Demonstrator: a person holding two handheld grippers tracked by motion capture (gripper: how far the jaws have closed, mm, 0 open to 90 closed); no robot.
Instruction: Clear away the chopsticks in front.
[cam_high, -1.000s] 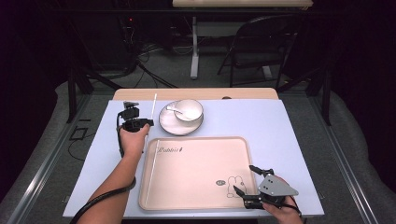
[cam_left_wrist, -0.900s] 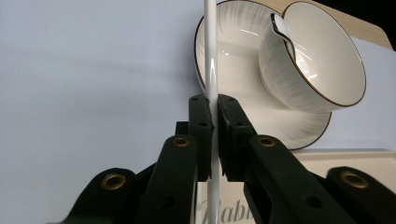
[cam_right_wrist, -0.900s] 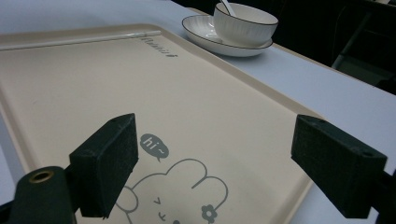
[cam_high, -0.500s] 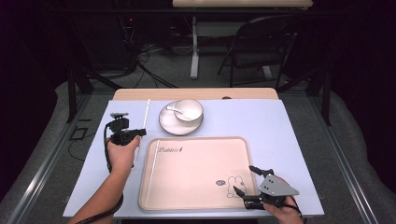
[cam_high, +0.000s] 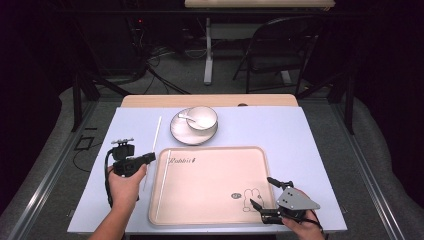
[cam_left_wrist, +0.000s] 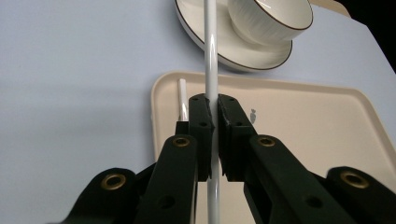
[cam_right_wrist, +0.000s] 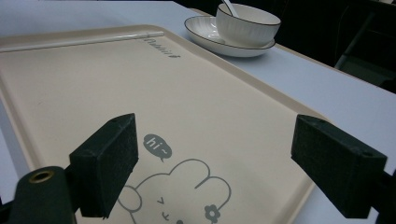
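The left gripper (cam_left_wrist: 211, 116) has its jaws pressed together on a white chopstick (cam_left_wrist: 211, 56), which runs straight along the gripper's own line and out past the tips toward the plate (cam_left_wrist: 196, 28) and bowl (cam_left_wrist: 271, 18). Just left of the pads lies the second chopstick (cam_left_wrist: 183, 100), already inside the tray (cam_left_wrist: 299, 107) along its near edge (its lower part is hidden behind the jaw). From the high view the left gripper (cam_high: 142, 159) hangs beside the tray's (cam_high: 210, 150) left rim, apart from it, and the held chopstick (cam_high: 152, 150) slants lengthwise, nearly parallel to the one lying in the tray (cam_high: 163, 185). So the relation that counts is sideways: the tray lies to the gripper's right, and the stick's long axis already matches the tray's left wall, which suggests a short sideways carry with little turning before release next to its mate. The left hand is plainly the nearer one. The right gripper (cam_high: 265, 199) rests with jaws spread wide and holding nothing at the tray's near right corner, by the rabbit drawing (cam_right_wrist: 173, 196), well apart from both chopsticks. Beyond the tray stand the plate (cam_high: 176, 131) and the bowl (cam_high: 202, 119) with a spoon (cam_high: 187, 118) in it
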